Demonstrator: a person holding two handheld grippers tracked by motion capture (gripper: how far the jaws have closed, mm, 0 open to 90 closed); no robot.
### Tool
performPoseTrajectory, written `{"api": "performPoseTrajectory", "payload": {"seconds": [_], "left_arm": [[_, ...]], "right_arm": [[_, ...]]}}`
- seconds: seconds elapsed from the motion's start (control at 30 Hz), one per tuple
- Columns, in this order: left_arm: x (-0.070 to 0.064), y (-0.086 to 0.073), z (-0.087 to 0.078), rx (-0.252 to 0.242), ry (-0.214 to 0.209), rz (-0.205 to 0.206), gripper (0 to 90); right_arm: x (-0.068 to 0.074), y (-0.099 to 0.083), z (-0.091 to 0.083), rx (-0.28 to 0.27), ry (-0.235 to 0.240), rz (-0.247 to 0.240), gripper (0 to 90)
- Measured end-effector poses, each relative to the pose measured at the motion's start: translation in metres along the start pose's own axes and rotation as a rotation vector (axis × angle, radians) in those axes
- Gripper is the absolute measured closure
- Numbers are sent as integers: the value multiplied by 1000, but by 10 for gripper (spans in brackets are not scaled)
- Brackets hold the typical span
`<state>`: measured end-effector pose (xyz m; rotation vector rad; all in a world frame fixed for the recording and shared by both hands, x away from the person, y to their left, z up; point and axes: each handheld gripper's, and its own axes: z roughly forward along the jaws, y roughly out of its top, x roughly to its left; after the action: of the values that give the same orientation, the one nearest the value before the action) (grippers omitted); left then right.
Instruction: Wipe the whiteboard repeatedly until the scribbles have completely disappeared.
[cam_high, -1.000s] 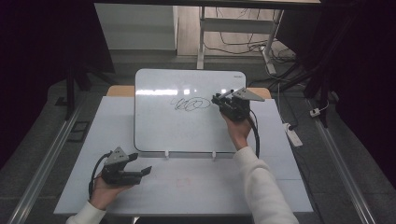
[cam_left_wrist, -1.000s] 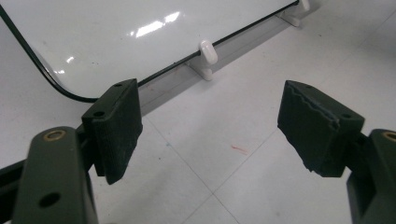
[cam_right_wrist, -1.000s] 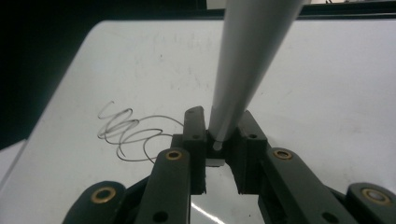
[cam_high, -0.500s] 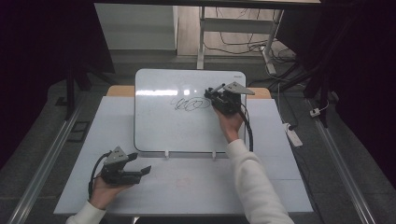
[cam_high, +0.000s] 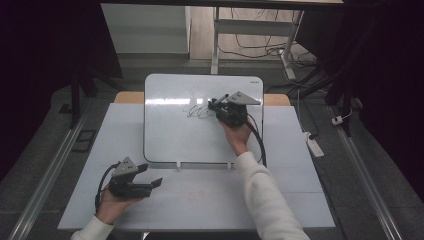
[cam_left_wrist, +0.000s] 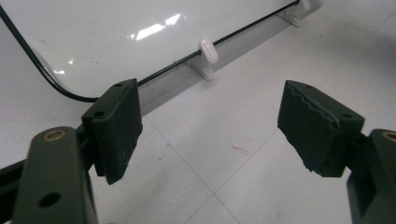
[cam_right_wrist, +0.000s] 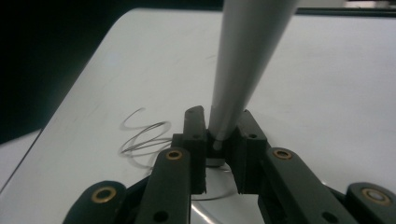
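A white whiteboard (cam_high: 170, 135) lies on the pale table (cam_high: 300, 200), with a dark looping scribble (cam_high: 196, 111) near its upper middle. My right gripper (cam_high: 220, 106) is over the board just right of the scribble, shut on a grey marker (cam_high: 219, 100). In the right gripper view the marker (cam_right_wrist: 243, 60) rises from between the jaws of the right gripper (cam_right_wrist: 219, 137), and the scribble (cam_right_wrist: 144, 140) lies to the left. My left gripper (cam_high: 150, 175) rests open on the table below the board's front left corner. Its jaws stand wide apart with nothing between them in the left gripper view (cam_left_wrist: 210, 126).
White clip feet (cam_left_wrist: 208, 53) hold the board's front edge (cam_left_wrist: 154, 77). A power strip (cam_high: 312, 145) lies on the floor to the right. Desk legs and cables (cam_high: 260, 47) stand beyond the table's far edge. Floor rails (cam_high: 45, 175) run along both sides.
My right gripper has slid left across the board with the marker, toward the scribble. The left gripper has stayed where it was.
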<state>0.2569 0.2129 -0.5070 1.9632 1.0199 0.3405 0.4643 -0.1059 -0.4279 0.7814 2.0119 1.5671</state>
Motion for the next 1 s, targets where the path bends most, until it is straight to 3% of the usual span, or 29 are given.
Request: {"api": "performPoseTrajectory", "payload": {"seconds": [0.03,0.07,0.13,0.2,0.23,0.27,0.33,0.43,0.5,0.53,0.57,0.63,0.67,0.73,0.8,0.87,0.93,1.0], "left_arm": [[0,0,0,-2,1,-1,226],[-1,0,-1,-2,2,0,226],[-1,0,-1,-3,0,2,226],[0,0,0,-3,-2,2,226],[0,0,0,-2,-3,1,226],[1,0,0,0,-2,0,226],[1,-1,-1,-3,-2,-1,226],[0,-1,-3,-10,-3,-2,226],[0,0,-2,-10,-5,0,226],[0,0,-1,-7,-5,0,226],[1,0,0,-2,-5,0,226],[1,0,0,0,-4,-2,226],[1,0,-1,-2,-4,-4,226],[0,-1,-2,-8,-2,-3,226],[0,0,-2,-9,-4,-1,226],[1,0,0,-2,-5,-4,226],[1,0,1,2,-4,-7,225],[0,0,0,-1,-4,-5,225]], "right_arm": [[-1,1,0,-4,-5,-1,779],[-8,4,-3,-40,-64,32,779],[-10,5,-4,-54,-77,50,779],[-5,2,1,-58,-54,58,779],[2,0,6,-41,-7,45,779],[10,-3,11,-23,29,14,778],[15,-3,12,-9,35,-28,778],[-5,2,0,-61,-61,52,779],[-8,1,-2,-77,-67,79,778],[3,-4,3,-38,-4,22,778],[3,-4,3,-38,-4,22,778],[8,-6,3,-12,10,-44,779],[2,-6,-2,-18,-2,-28,779],[-18,-3,-16,-54,-85,37,779],[-30,-4,-25,-81,-101,95,779],[-20,-9,-21,-60,-58,66,778],[-4,-14,-13,-14,-3,-26,778],[-11,-12,-18,-20,-12,-20,778]]}}
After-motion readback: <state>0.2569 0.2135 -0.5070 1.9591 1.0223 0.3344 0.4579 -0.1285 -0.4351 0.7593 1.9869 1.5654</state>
